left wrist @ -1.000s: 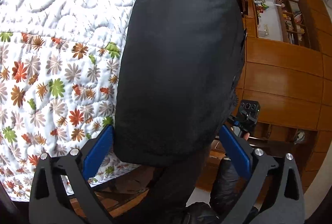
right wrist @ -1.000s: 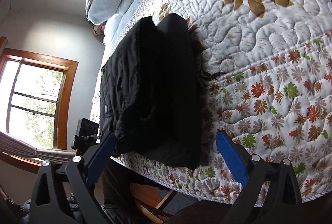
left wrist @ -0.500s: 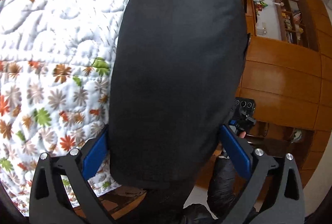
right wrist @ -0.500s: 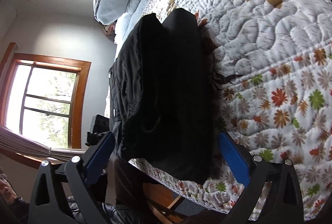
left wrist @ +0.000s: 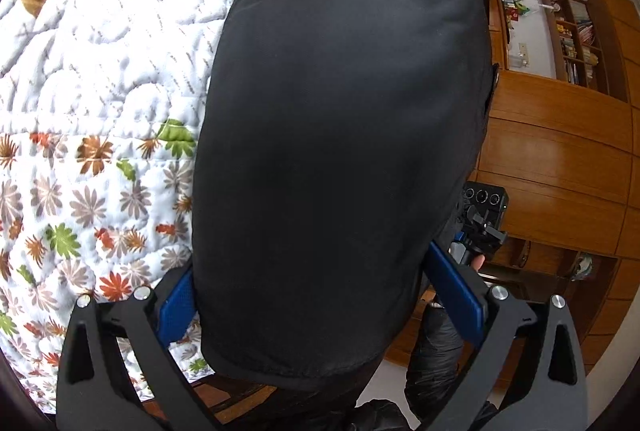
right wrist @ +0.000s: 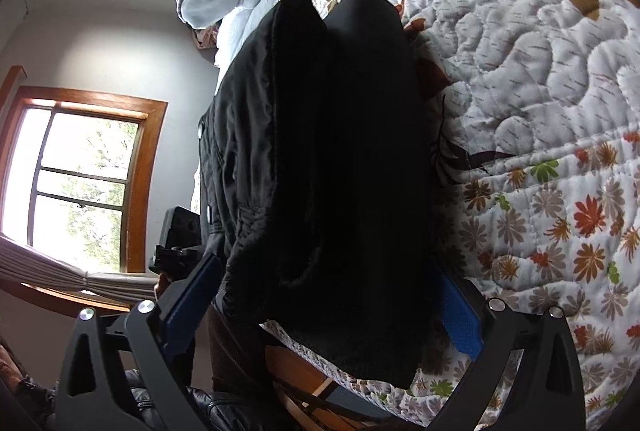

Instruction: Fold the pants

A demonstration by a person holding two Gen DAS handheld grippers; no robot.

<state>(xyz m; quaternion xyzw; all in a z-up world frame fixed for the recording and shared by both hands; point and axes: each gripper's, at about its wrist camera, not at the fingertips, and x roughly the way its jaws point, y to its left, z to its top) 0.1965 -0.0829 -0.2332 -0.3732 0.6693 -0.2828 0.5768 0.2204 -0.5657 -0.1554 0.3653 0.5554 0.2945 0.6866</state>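
Two windows [right wrist: 76, 171], floral quilt [right wrist: 560, 91].

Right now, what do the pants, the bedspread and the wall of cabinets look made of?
Pants: black woven cloth, matte and smooth from the left view; the right view shows a slightly shiny, creased layer, possibly synthetic.
Bedspread: quilted, padded cloth, white with printed flowers; stitch lines puff the surface.
Cabinets: wood or wood veneer, glossy varnish; light reflects off the panels.

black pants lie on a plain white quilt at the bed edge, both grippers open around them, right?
Not quite: the quilt is not plain but white with a floral print, as the right wrist view shows. The folded black fabric pants do lie at the bed edge, with each hand-held gripper open around them.
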